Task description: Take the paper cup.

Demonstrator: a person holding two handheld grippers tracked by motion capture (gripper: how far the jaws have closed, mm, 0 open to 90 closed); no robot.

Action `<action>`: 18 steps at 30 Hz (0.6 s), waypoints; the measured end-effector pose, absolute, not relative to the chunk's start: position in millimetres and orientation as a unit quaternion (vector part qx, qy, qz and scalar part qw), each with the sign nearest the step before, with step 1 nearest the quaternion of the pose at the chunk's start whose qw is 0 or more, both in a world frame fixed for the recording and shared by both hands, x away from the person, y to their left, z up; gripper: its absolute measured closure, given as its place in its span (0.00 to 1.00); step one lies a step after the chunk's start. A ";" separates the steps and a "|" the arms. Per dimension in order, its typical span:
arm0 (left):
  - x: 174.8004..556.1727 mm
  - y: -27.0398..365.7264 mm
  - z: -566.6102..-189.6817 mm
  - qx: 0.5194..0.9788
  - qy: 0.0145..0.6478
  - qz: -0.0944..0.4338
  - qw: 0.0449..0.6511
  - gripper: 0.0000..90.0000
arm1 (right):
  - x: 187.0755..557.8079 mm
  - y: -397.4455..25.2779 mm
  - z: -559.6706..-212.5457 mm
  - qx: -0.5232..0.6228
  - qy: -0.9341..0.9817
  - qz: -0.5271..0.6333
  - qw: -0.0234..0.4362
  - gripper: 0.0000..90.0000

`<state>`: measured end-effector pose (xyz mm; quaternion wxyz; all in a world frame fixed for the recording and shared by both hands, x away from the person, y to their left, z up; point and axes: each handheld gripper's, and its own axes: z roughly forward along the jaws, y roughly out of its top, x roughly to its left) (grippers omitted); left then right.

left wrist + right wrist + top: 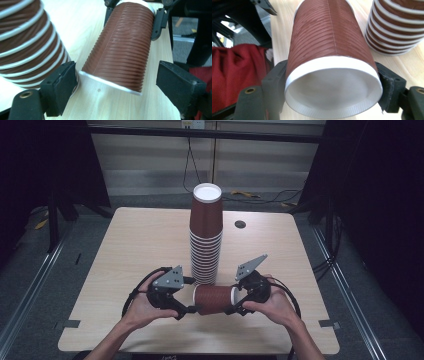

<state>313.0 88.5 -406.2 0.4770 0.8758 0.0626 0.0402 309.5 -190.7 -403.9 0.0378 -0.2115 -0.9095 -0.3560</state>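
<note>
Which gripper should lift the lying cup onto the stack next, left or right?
Probably right. The right gripper already clamps the lying cup at its open rim, jaws on both sides. The left gripper is open, jaws standing apart around its base. The stack stands just behind.

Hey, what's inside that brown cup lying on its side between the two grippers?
Nothing shows inside the lying cup: the right gripper view looks into its open mouth at plain white lining. The deepest part near the base is dim, so a small item there cannot be excluded.

Cup stack (205, 240) just behind tools.
</note>
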 end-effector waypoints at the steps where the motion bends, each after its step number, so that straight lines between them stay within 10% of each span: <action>1: 313.0 88.5 -406.2 0.876 0.063 0.040 0.477 0.18 | 309.5 -190.7 -403.9 -0.211 -0.909 -0.356 0.038 0.27; 18: 314.5 104.5 -411.0 0.833 0.101 0.023 0.543 0.18 | 310.4 -206.0 -405.5 -0.227 -0.869 -0.437 0.039 0.27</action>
